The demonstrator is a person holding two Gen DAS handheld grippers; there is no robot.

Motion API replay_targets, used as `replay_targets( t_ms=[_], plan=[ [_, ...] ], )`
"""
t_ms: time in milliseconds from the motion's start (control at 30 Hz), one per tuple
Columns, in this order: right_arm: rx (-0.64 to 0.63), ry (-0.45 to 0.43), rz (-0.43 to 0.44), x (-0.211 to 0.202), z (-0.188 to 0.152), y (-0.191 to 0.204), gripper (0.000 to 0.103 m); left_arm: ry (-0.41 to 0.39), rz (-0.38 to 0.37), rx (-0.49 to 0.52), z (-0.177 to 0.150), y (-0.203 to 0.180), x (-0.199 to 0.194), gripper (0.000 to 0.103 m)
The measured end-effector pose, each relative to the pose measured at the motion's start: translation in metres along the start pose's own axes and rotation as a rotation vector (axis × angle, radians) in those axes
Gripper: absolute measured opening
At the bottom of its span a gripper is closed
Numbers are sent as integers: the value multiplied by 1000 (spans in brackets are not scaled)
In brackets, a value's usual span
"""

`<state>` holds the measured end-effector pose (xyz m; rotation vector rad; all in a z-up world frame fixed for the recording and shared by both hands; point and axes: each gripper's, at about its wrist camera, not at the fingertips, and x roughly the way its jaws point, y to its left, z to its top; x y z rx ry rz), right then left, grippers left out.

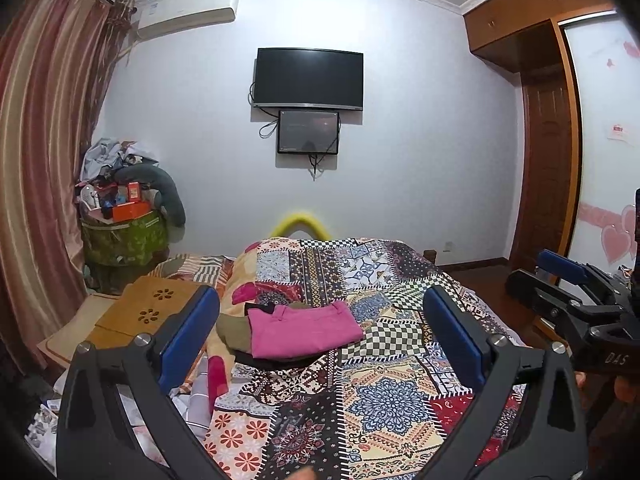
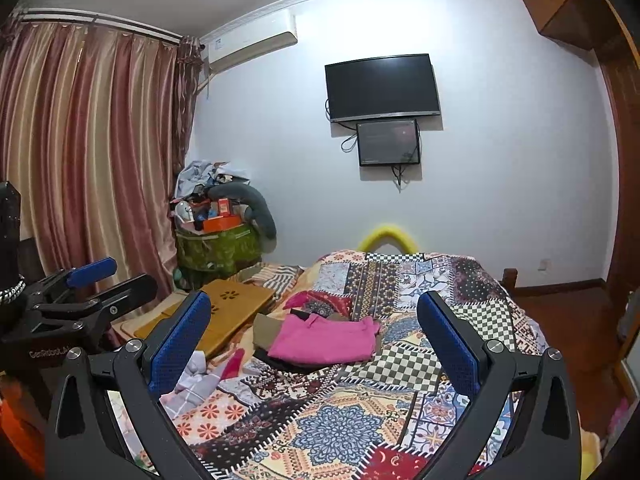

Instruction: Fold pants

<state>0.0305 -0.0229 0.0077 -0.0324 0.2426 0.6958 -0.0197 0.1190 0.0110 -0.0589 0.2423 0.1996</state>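
Note:
Folded pink pants (image 1: 302,330) lie on top of a small stack of folded clothes, olive and dark pieces showing beneath, on a patchwork quilt (image 1: 384,396). The same pink pants (image 2: 326,338) appear in the right wrist view, mid-bed. My left gripper (image 1: 320,330) is open, raised above the quilt, nothing between its blue pads. My right gripper (image 2: 314,336) is also open and holds nothing. Each gripper shows at the edge of the other's view: the right gripper (image 1: 568,284) at the right, the left gripper (image 2: 96,280) at the left.
A wooden lap tray (image 1: 148,312) rests on the bed's left side beside striped bedding. A green bin piled with boxes and clothes (image 1: 124,220) stands by the curtain (image 1: 44,168). A TV (image 1: 309,78) hangs on the far wall. A wardrobe (image 1: 548,140) is on the right.

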Motion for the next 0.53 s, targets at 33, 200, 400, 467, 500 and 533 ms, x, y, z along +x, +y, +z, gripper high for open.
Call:
replay_targets(
  t_ms=[33, 200, 400, 467, 500, 533],
  plan=[
    [0, 1, -2, 0, 0, 0, 102, 0, 0, 1, 0, 0, 0, 103],
    [2, 4, 0, 1, 0, -1, 102, 3, -5, 9, -1, -2, 0, 103],
    [2, 4, -6, -1, -1, -1, 102, 1, -8, 24, -3, -6, 0, 103],
    [5, 6, -7, 0, -1, -2, 102, 3, -8, 27, -4, -7, 2, 103],
    [6, 7, -6, 0, -1, -2, 102, 6, -7, 30, -4, -7, 3, 103],
    [8, 8, -6, 0, -2, -2, 102, 9, -9, 32, -4, -7, 4, 103]
  ],
)
